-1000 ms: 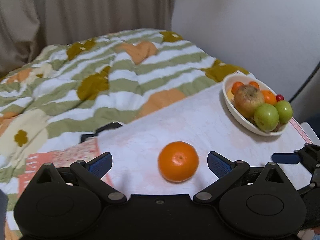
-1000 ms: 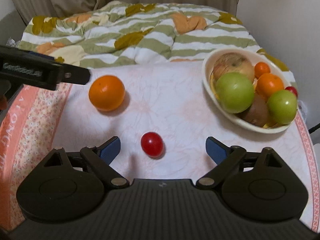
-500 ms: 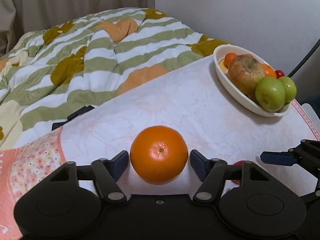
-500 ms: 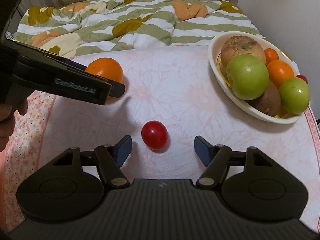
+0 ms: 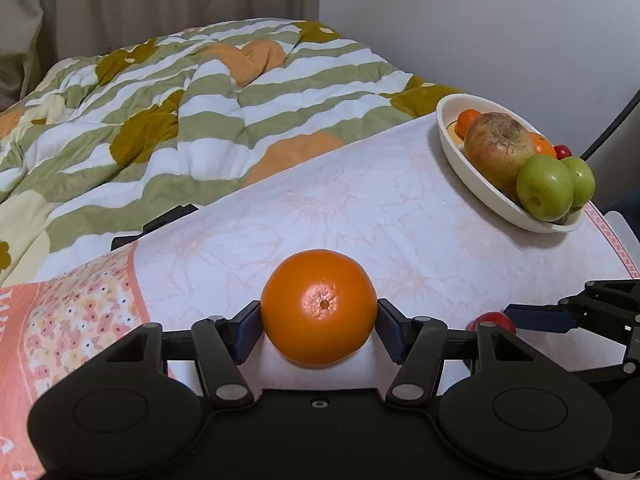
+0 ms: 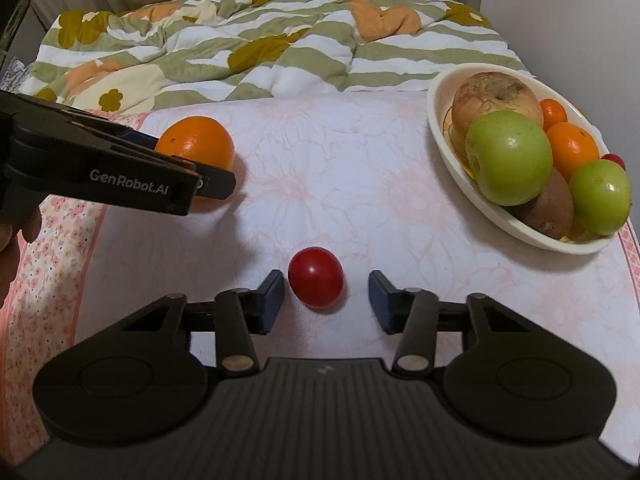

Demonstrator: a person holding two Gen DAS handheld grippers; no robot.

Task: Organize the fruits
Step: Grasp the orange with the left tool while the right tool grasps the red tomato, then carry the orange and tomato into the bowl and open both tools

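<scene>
Left gripper (image 5: pixel 319 330) jaws clamped on orange (image 5: pixel 319 312), resting on table (image 5: pixel 360 216). Right gripper (image 6: pixel 326 302) jaws have just been closing around tomato (image 6: pixel 316 282) — gap remains, no contact yet. Both likely bound for bowl (image 6: pixel 444 144) — fruit collects there.

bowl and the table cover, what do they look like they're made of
Bowl: probably glazed ceramic or hard plastic; cream, smooth, thick rounded rim with a soft sheen. The look leaves it open.
Table cover: likely a wipeable plastic sheet or thin printed cloth; pale pink flower print, lying flat and crease-free, mostly matt. I cannot tell which.
</scene>
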